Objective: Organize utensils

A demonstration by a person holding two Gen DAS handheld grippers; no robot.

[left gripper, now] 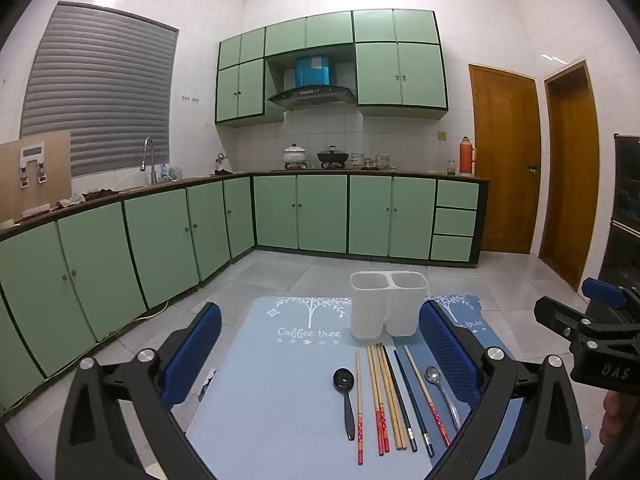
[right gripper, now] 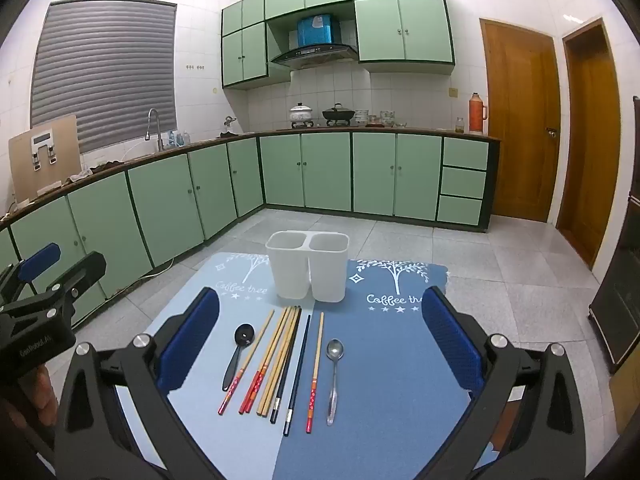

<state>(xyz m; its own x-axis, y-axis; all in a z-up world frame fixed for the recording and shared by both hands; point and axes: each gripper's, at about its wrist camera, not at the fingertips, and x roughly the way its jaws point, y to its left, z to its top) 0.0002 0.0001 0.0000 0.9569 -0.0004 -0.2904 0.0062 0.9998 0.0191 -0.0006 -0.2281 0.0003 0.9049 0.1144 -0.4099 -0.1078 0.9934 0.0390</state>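
1. The two mats [right gripper: 380, 360], pale blue and darker blue, lie side by side with every utensil on them.
2. The white two-cup holder [right gripper: 307, 266] stands upright at the far edge, both cups empty.
3. The left gripper [left gripper: 320, 354] and right gripper [right gripper: 320, 334] hover with jaws spread fully wide, holding nothing.
4. The chopsticks [right gripper: 280, 360] lie in a loose fan; I'd take one near its middle, not the crowded cluster.
5. The black spoon [right gripper: 239, 350] and clear-handled metal spoon [right gripper: 334, 376] flank them; pinching either handle across its width looks safest, and the spoons probably share one cup.
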